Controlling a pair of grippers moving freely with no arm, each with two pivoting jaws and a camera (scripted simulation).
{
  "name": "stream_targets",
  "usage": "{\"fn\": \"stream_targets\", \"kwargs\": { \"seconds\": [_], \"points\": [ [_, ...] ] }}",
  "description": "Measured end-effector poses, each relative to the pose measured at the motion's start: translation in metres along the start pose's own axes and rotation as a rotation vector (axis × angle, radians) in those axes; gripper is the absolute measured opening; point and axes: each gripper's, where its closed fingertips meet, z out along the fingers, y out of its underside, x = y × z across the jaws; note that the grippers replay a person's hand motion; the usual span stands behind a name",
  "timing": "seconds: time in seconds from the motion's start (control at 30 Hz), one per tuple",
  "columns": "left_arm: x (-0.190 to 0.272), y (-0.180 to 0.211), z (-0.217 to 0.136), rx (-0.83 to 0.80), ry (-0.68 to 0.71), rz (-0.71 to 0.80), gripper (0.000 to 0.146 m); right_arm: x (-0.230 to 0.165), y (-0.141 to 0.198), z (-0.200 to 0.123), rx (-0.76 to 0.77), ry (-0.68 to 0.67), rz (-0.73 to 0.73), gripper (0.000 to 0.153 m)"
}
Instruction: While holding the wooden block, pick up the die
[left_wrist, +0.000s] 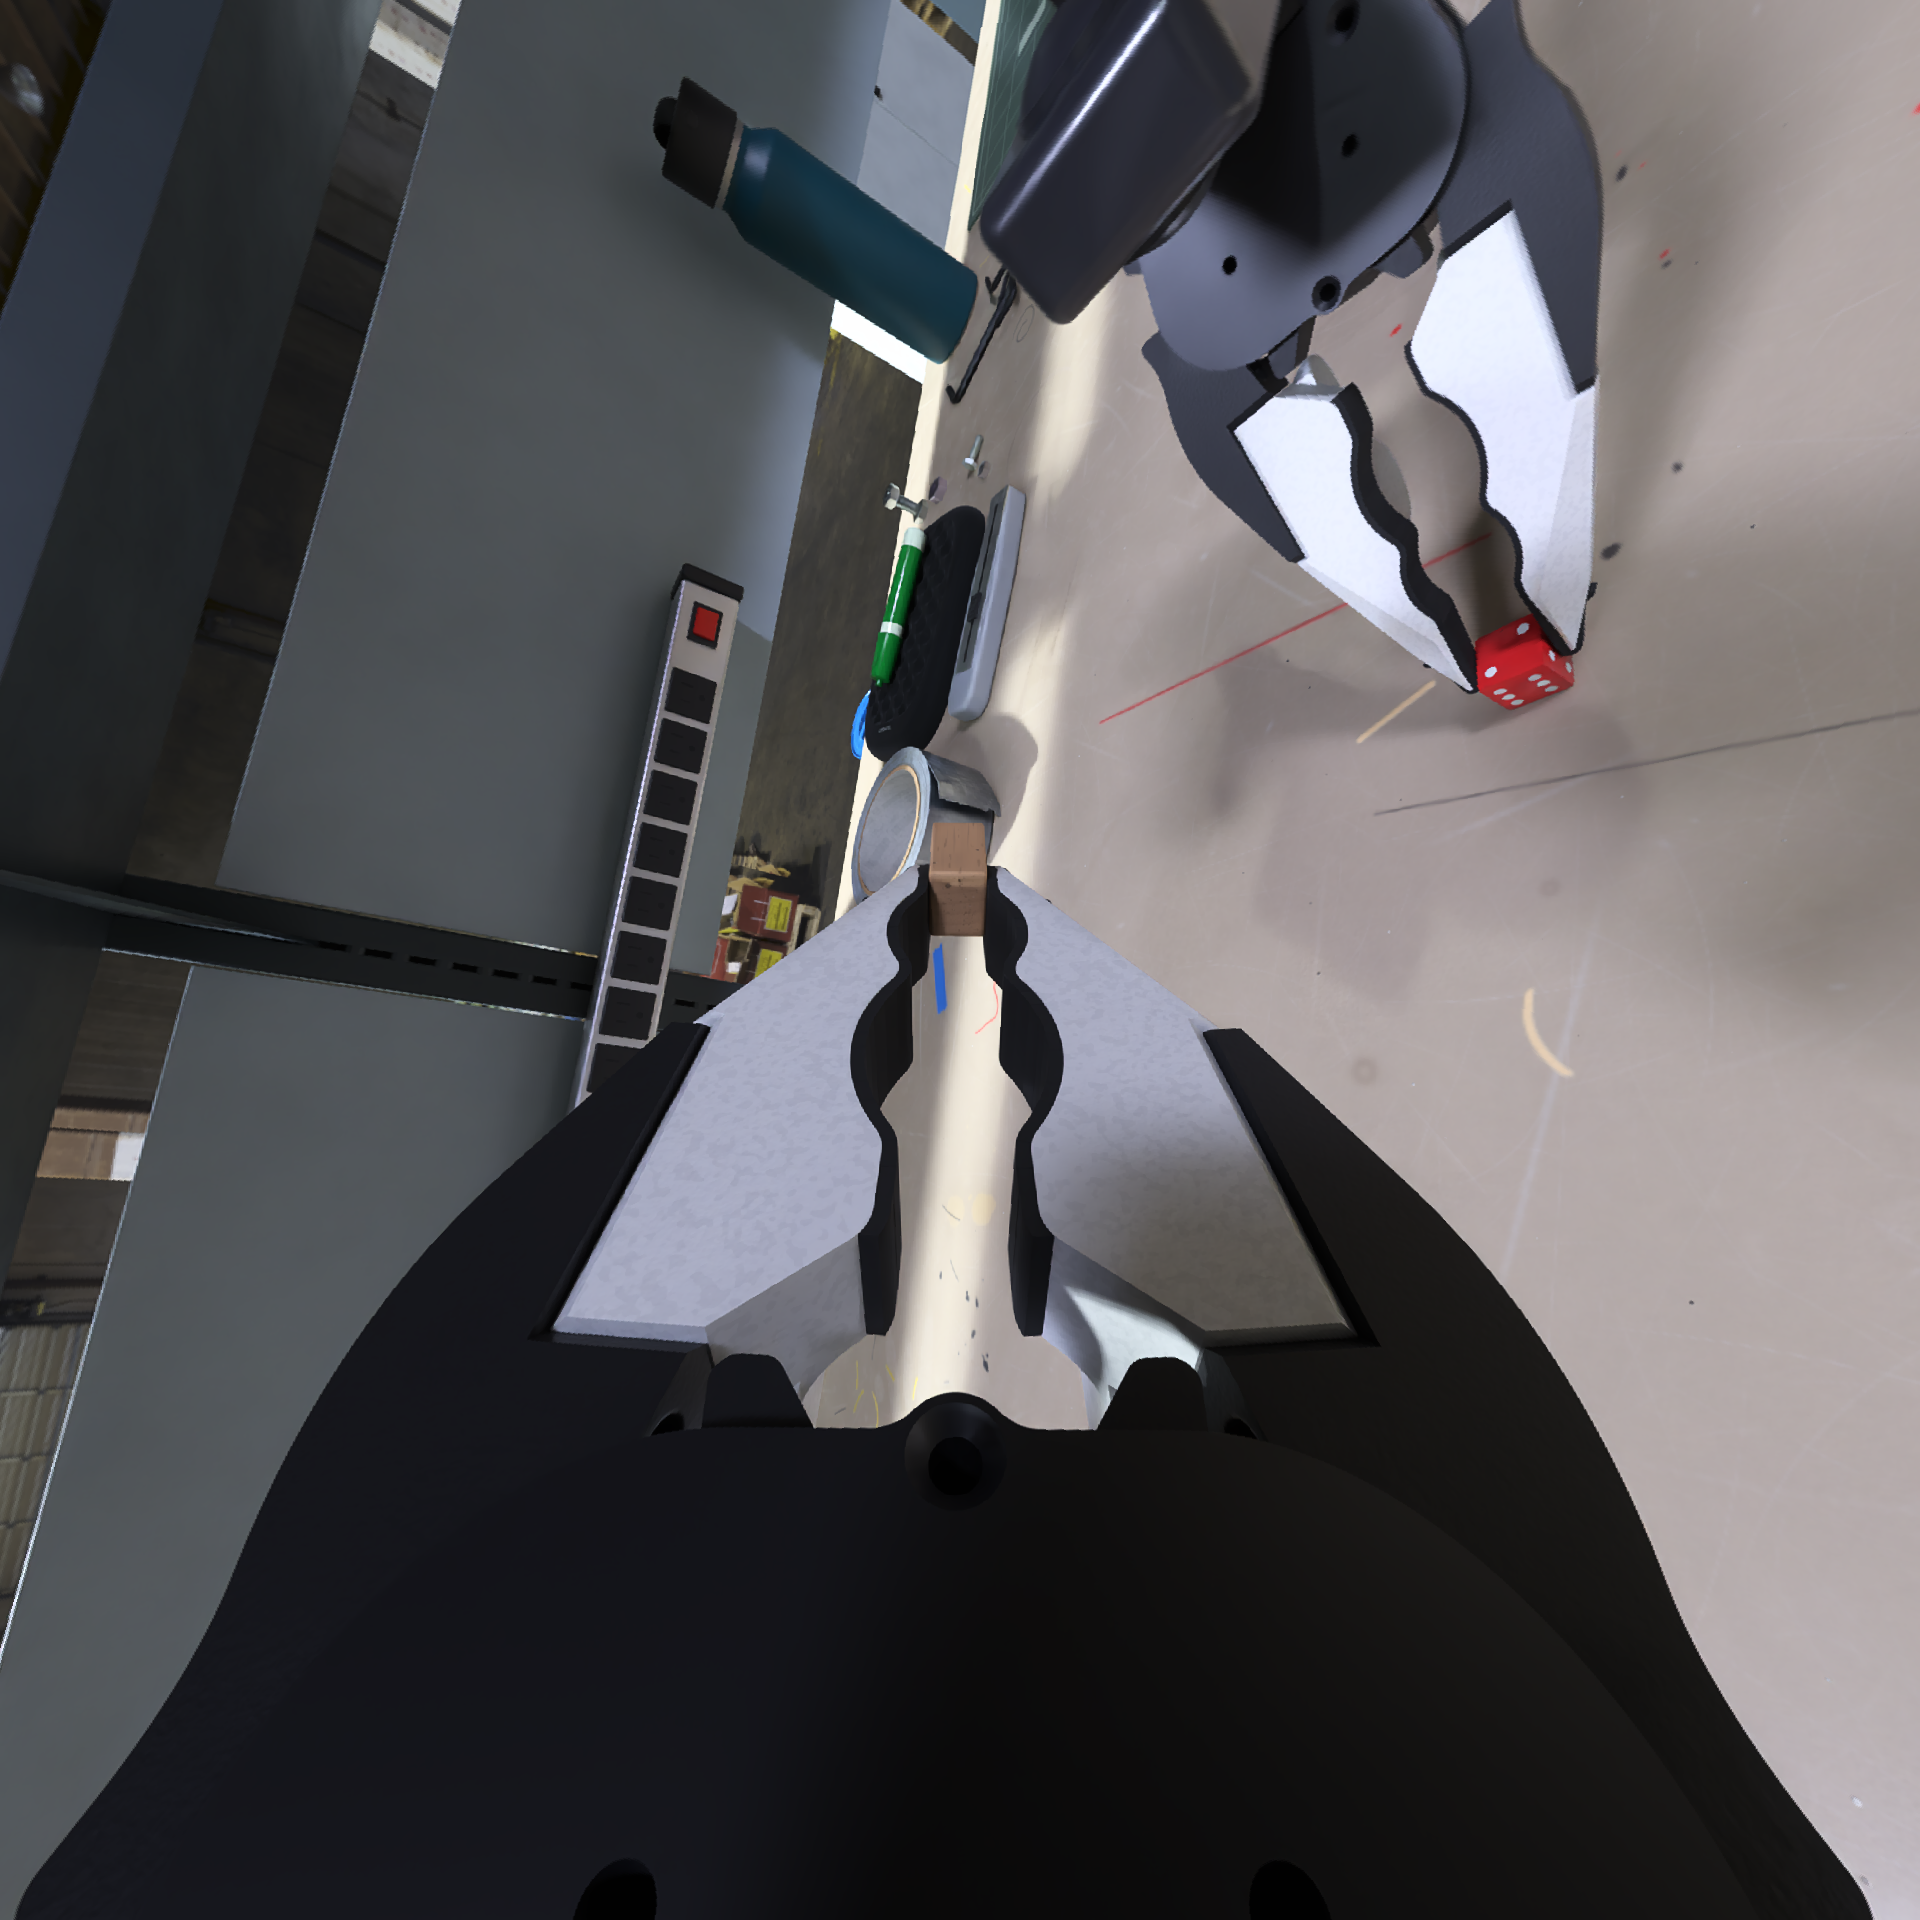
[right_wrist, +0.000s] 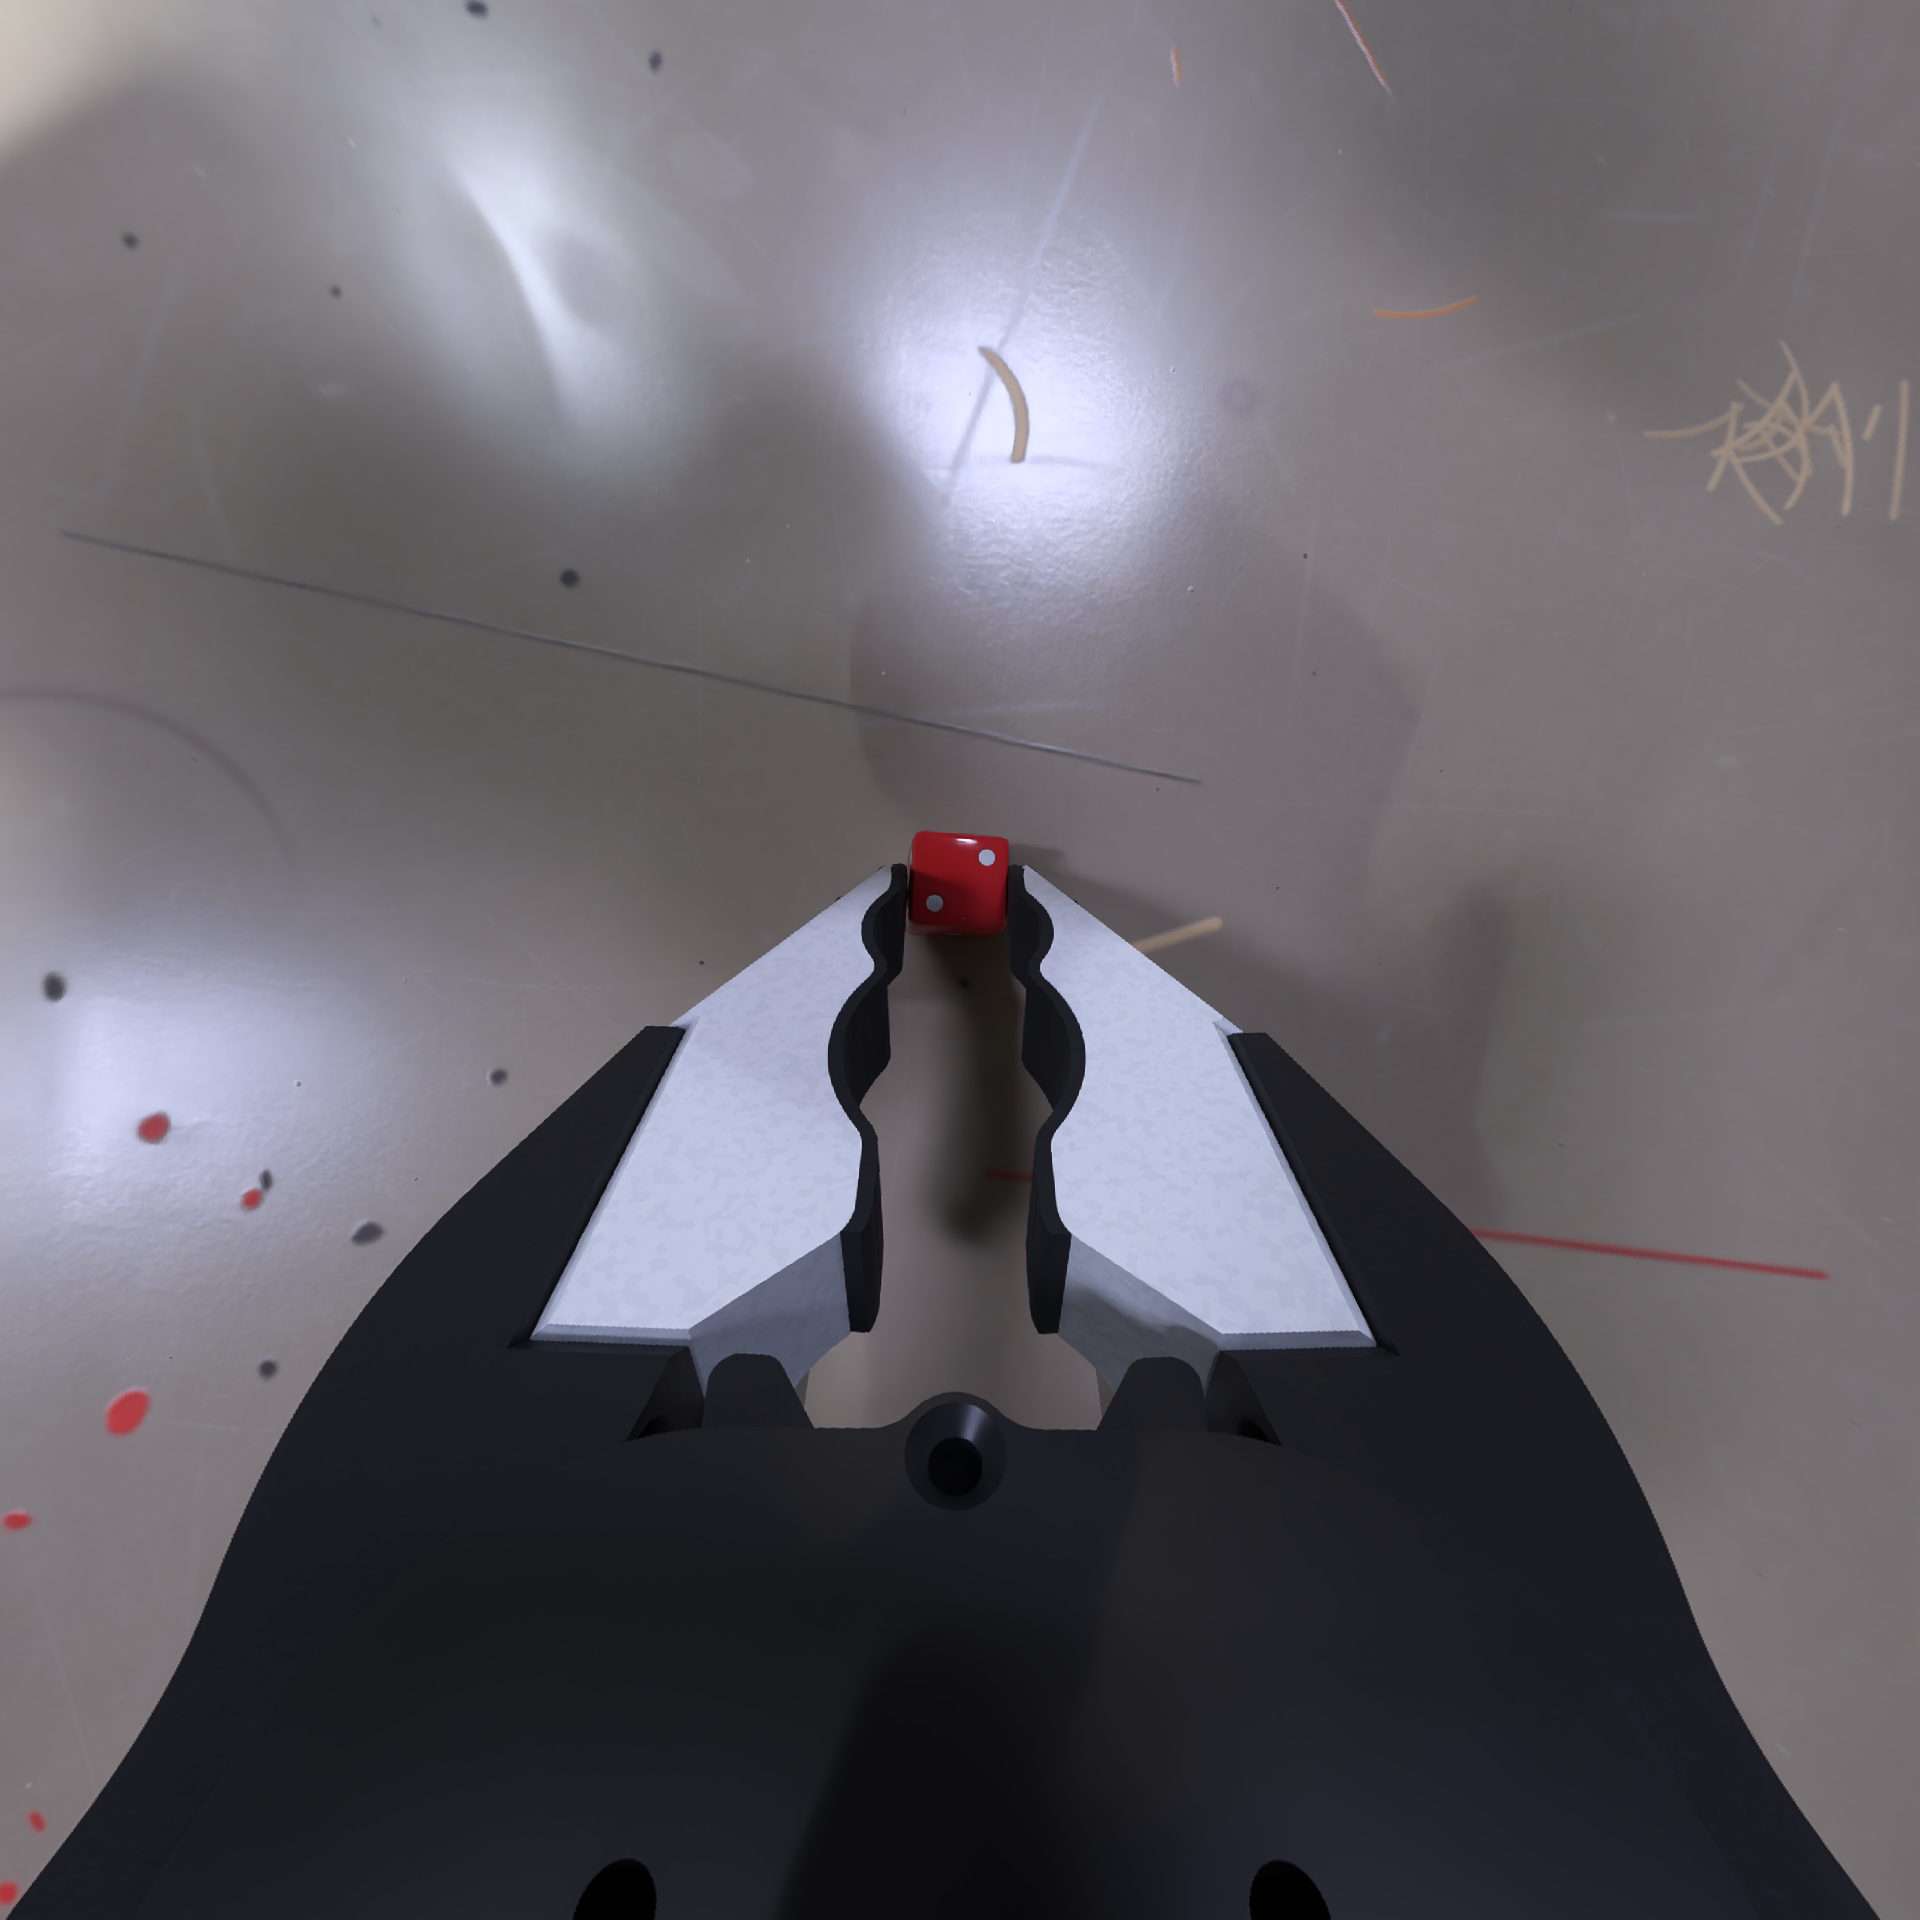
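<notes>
My left gripper is shut on a small wooden block, pinched at its fingertips and held above the tabletop. The red die with white pips sits between the fingertips of my right gripper. The jaws are closed in to the die's width and both tips touch its sides. In the left wrist view the right gripper points down at the table with the die at its tips, low at the surface. Whether the die is off the table I cannot tell.
The scratched beige tabletop runs along a grey wall. Along the wall lie a roll of grey tape, a black pad with a green marker, loose bolts, a teal bottle and a power strip.
</notes>
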Motion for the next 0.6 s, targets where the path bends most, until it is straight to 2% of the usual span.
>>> {"fn": "stream_targets", "kwargs": {
  "seconds": [0.1, 0.27, 0.6],
  "points": [
    [0.001, 0.001, 0.001, 0.0, 0.004, -0.003, 0.009, 0.001, -0.001, 0.001, 0.071, -0.037, 0.03, 0.019],
    [0.004, 0.005, 0.002, -0.006, 0.016, -0.009, 0.009, 0.005, -0.01, -0.006, 0.189, -0.021, 0.059, 0.019],
    [0.015, 0.008, 0.005, -0.025, 0.044, 0.053, 0.009, 0.014, -0.044, -0.044, 0.413, -0.025, 0.078, 0.019]
  ]
}}
